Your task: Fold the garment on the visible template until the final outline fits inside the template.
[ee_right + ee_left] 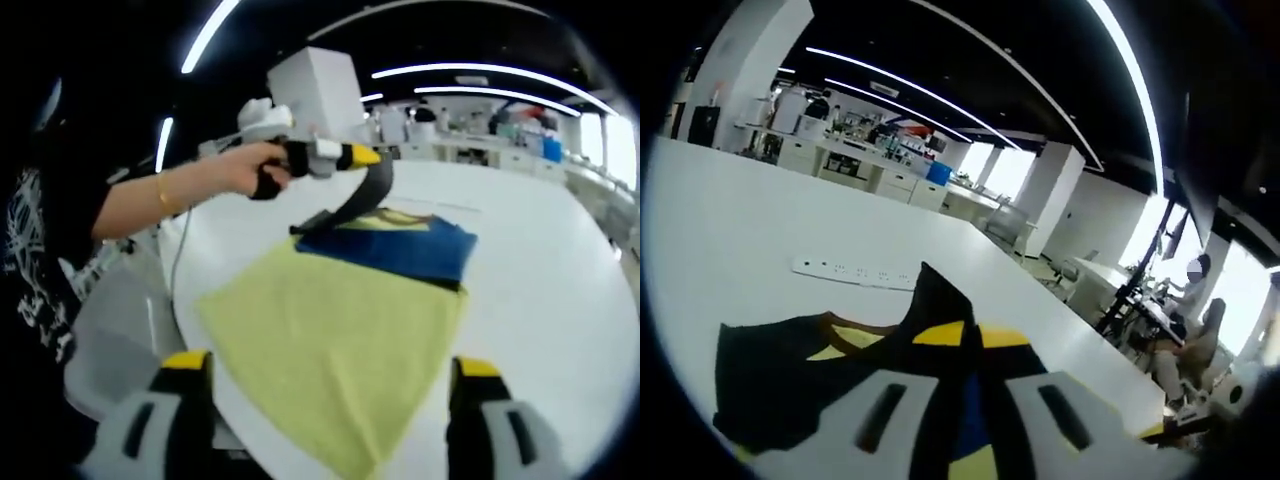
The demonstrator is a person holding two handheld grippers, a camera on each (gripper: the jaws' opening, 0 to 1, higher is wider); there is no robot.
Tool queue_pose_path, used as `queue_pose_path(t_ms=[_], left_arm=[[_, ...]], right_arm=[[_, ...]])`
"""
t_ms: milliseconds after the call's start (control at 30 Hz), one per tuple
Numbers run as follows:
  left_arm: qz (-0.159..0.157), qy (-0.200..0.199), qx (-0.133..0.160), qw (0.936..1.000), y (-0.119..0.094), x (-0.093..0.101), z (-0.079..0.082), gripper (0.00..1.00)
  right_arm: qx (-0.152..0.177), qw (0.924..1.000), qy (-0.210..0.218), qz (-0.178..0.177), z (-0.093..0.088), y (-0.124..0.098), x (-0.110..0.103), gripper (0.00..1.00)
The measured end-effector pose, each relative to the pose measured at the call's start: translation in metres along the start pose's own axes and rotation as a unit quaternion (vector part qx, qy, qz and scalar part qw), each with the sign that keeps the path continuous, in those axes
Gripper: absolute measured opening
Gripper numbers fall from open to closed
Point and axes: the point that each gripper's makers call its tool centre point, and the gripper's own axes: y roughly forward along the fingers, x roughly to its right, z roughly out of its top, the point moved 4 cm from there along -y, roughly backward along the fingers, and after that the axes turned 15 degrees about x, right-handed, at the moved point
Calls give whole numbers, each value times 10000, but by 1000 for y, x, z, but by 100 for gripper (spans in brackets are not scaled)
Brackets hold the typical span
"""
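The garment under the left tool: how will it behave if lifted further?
Probably floppy: the garment hangs as a limp strip where the left tool pinches it, while the rest lies flat on the table. Likely light, since one pinch raises it. Its folded layers may slide apart, because the lifted part bends rather than holding shape.

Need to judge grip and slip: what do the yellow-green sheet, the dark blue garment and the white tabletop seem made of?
Yellow-green sheet: looks like soft matte cloth, perhaps felt; it lies flat, no shine.
Dark blue garment: thin limp fabric, probably a knit; the strip pinched by the left gripper droops in a curve.
White tabletop: smooth hard surface, maybe laminate, with a faint sheen.
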Motion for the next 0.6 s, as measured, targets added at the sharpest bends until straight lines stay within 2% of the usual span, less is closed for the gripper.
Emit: queue_pose_path(t_ms=[300, 600], left_arm=[[-181, 126, -235, 9995, 6, 9, -19, 0], [-248, 156, -596, 9978, 5, 17, -50, 0]], right_arm=[[-9, 10000, 57, -42, -3, 1, 3, 98], [-29, 10000, 82, -42, -6, 3, 3, 98]])
